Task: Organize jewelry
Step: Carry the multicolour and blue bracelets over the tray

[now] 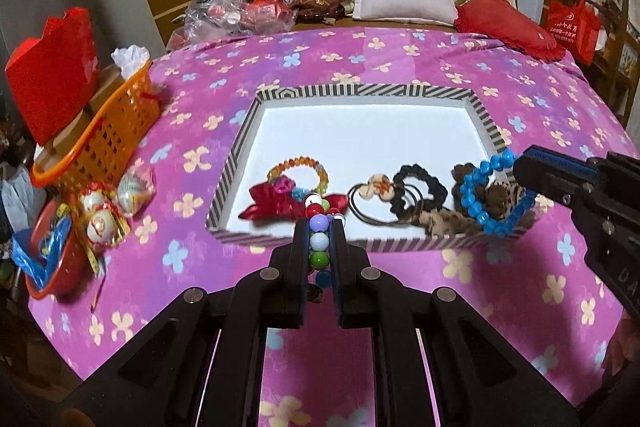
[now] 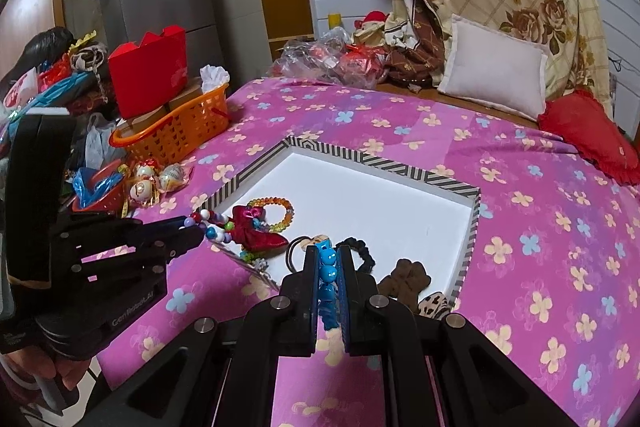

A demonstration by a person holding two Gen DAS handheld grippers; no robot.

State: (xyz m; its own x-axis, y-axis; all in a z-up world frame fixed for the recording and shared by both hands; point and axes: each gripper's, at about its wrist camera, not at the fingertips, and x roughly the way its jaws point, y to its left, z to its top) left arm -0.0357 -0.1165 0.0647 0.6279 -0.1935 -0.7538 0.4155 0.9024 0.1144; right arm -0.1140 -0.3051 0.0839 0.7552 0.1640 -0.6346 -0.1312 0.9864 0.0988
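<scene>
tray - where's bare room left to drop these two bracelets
The far half of the tray is bare white floor, from the back striped wall to just behind the amber bead bracelet. The near strip is crowded: red bow, black scrunchie, leopard scrunchie.

Striped-rim tray (image 1: 236, 143) with white floor, lying flat on the bedspread. Inside, along its near edge: amber bead bracelet (image 1: 300, 167); red bow clip (image 1: 272, 205) overlapping it; brown hair tie with pale charm (image 1: 374, 193); black scrunchie (image 1: 424, 187); leopard-print hair bow (image 1: 444, 223). Multicolour bead bracelet (image 1: 319, 231) held at the near rim, pinched. Blue bead bracelet (image 1: 486, 193) raised over the right corner, likewise pinched.
</scene>
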